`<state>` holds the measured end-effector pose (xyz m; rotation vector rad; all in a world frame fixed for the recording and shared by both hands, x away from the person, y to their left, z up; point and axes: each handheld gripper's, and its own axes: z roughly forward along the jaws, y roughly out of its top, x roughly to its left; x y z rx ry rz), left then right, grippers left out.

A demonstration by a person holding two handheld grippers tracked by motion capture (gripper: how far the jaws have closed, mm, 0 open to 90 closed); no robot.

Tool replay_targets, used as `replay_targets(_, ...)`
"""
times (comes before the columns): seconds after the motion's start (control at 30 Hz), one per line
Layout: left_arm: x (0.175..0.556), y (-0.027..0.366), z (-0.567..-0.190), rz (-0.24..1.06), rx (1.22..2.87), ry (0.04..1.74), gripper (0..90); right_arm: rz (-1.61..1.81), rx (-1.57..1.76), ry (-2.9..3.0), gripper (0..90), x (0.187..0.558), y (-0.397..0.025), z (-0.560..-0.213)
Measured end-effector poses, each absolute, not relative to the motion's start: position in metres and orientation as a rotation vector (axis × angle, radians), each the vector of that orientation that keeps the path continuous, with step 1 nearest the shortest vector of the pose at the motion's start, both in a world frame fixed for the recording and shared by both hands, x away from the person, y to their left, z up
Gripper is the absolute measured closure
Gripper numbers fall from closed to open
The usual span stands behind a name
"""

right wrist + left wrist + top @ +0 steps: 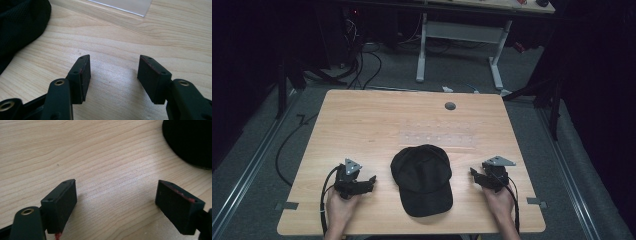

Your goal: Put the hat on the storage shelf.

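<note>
A light wooden table [362,125] fills the middle of the high view, its near edge cut off by the bottom of the frame where the person's forearms come in. A black baseball cap [423,177] lies on the near half of the table, crown toward the far side and brim toward the person; its dark cloth shows almost no seams or detail. In the left gripper view only a curved black edge of the cap [190,142] shows at the upper right, and in the right gripper view part of its mesh-like cloth [20,22] is cut off at the upper left. Beyond the cap lies a clear plastic sheet [438,137], faint against the wood.

The left gripper [371,183] rests just left of the cap, the right gripper [473,173] just right of it, neither touching it. Both have their jaws spread wide with only bare wood between them. A small grey round cap [450,106] sits near the table's far edge.
</note>
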<state>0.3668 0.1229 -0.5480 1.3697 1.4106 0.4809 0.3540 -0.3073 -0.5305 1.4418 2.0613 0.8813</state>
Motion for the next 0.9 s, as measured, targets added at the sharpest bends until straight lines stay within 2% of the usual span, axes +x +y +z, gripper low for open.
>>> replay_targets(0.6,0.3668,0.1227,-0.5480,0.486,1.366,1.413,18.4,0.877,1.458,2.043,44.7,0.3523,-0.3067,-0.5305)
replay_targets(0.9,0.3669,0.1229,-0.5479,0.488,1.363,1.415,19.3,0.928,1.481,2.054,54.2,0.3473,-0.3056,-0.5279)
